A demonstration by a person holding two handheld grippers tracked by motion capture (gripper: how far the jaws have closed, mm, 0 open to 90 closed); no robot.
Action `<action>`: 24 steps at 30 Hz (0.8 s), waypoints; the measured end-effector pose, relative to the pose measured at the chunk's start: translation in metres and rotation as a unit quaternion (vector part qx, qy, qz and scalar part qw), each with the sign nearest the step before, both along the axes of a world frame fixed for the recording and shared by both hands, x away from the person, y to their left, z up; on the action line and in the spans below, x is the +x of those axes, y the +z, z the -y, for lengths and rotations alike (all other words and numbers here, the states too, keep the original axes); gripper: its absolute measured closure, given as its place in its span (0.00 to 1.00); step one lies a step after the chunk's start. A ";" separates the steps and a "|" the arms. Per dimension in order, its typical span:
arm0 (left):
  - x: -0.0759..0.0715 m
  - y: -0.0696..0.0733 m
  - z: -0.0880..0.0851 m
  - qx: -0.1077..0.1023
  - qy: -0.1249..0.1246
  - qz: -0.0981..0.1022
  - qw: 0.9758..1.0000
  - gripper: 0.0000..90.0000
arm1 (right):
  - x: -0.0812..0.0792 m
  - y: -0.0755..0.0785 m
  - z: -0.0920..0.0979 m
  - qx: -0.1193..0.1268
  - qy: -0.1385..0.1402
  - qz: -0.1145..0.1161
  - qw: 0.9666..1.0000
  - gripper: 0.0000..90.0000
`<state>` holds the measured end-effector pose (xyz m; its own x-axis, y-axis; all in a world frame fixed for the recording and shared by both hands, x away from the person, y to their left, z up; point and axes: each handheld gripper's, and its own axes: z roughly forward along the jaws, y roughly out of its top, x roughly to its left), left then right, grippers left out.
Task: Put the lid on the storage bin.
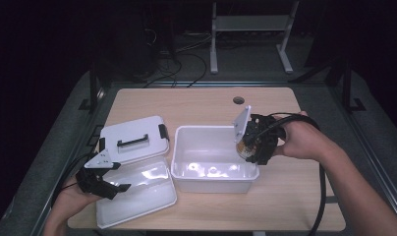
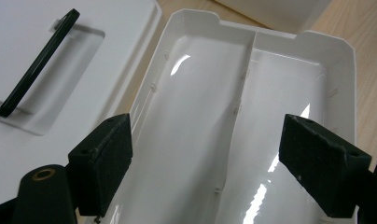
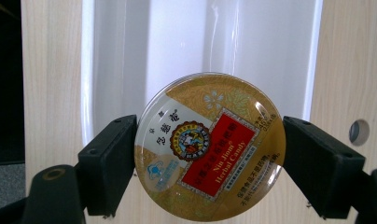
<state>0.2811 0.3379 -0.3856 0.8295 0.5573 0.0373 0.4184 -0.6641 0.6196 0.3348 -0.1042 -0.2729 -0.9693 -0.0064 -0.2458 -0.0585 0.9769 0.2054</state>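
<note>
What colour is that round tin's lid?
Gold tin with a red label, best seen in the right gripper view.

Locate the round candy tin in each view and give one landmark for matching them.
High view: candy tin right of centre, in the right hand-held gripper, at the white bin's right rim.
Left gripper view: not in it.
Right gripper view: centre, between the jaws.
Landmark: the white bin.

lid [image 1: 132, 139] with black handle: left of bin | shallow tray [image 1: 142, 194]: front-left | wooden table [image 1: 196, 103]
</note>
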 end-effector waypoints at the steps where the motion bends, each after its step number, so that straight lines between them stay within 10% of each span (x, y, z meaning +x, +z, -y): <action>1: 0.000 0.000 0.000 0.000 0.000 0.000 1.000 0.19 | 0.001 -0.001 -0.003 0.001 0.001 -0.002 1.000 0.23; 24: 0.000 -0.005 -0.001 0.004 0.003 -0.008 1.000 0.17 | 0.021 -0.049 -0.034 -0.015 0.011 -0.034 0.999 0.23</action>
